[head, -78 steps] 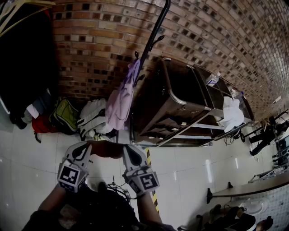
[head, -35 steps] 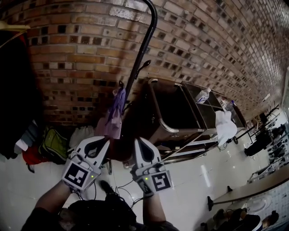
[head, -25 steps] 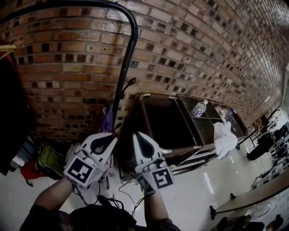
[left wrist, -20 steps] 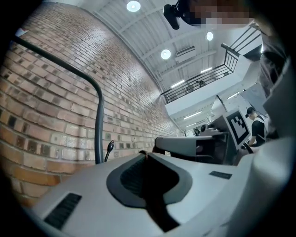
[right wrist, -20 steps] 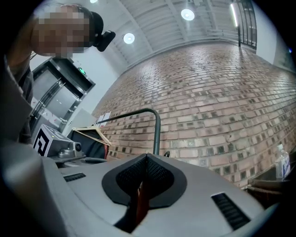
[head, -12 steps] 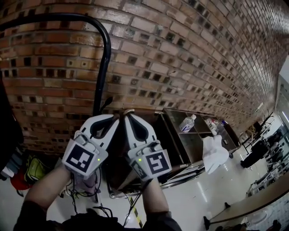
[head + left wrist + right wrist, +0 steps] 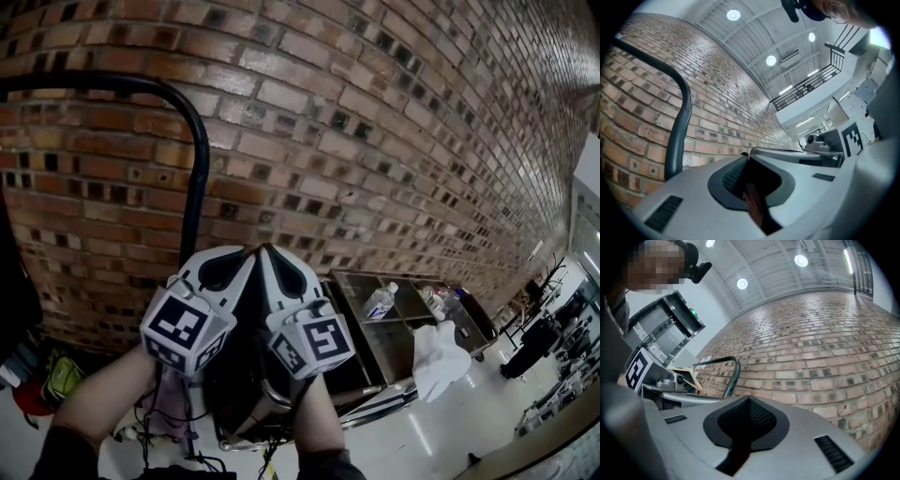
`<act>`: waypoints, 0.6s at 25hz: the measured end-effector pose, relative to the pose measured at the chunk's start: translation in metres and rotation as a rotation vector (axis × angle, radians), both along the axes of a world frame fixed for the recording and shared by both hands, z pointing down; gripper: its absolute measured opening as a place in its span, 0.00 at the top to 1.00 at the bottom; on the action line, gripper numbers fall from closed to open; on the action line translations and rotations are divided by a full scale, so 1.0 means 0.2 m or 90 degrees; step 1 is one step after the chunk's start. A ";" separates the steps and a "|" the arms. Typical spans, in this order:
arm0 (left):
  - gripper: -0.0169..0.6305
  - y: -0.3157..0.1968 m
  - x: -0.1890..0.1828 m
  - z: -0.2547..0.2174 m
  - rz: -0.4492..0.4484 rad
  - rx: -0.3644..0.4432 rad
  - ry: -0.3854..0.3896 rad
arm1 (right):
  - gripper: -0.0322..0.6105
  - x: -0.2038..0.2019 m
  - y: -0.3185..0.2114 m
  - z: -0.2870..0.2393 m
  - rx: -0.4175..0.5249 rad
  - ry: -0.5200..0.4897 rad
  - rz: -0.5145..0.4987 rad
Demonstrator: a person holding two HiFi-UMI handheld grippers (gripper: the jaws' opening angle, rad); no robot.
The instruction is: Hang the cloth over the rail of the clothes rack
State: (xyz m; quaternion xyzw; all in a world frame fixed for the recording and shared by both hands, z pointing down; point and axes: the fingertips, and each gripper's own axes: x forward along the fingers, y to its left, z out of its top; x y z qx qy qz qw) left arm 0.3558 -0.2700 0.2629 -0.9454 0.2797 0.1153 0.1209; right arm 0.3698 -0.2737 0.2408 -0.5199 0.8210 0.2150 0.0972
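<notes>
The fingers of the left gripper (image 7: pixel 749 153) and right gripper (image 7: pixel 749 398) are closed on the cloth (image 7: pixel 754 210). The rail (image 7: pixel 122 82) curves upper-left against the brick wall (image 7: pixel 375 141). A metal cart (image 7: pixel 398 330) stands lower right.

White tiled floor (image 7: pixel 450 441), visible near right and lower left. Metal shelf cart (image 7: pixel 405 314) stands on it at right, against the brick wall; clear bottle (image 7: pixel 380 302) lying on its top shelf, small items farther right too small to tell, white fabric (image 7: pixel 433 361) draped over its near edge. On the floor at left: green bag (image 7: pixel 58 375), red item (image 7: pixel 26 398), tangled cables (image 7: pixel 155 436). Black clothes rack rail (image 7: pixel 194 159) at left, base hidden
</notes>
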 end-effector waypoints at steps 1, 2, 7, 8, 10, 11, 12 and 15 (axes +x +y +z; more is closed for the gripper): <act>0.95 -0.02 0.01 -0.02 -0.003 -0.006 0.004 | 0.90 0.01 -0.02 -0.02 0.000 0.000 -0.003; 0.95 -0.06 0.01 -0.05 -0.010 -0.008 0.010 | 0.90 0.02 -0.04 -0.05 0.001 -0.001 -0.010; 0.95 -0.15 0.04 -0.21 -0.045 0.035 0.052 | 0.90 0.07 -0.14 -0.22 0.018 -0.023 -0.044; 0.95 -0.16 0.05 -0.25 -0.054 0.053 0.056 | 0.90 0.08 -0.15 -0.26 0.031 -0.019 -0.044; 0.95 -0.20 0.07 -0.31 -0.076 0.089 0.062 | 0.90 0.10 -0.17 -0.33 0.062 -0.006 -0.039; 0.95 -0.22 0.08 -0.34 -0.088 0.104 0.066 | 0.90 0.11 -0.19 -0.36 0.076 -0.001 -0.036; 0.95 -0.24 0.08 -0.38 -0.099 0.117 0.070 | 0.90 0.11 -0.20 -0.39 0.089 0.004 -0.034; 0.95 -0.30 0.08 -0.48 -0.129 0.155 0.074 | 0.90 0.13 -0.21 -0.47 0.141 0.010 -0.023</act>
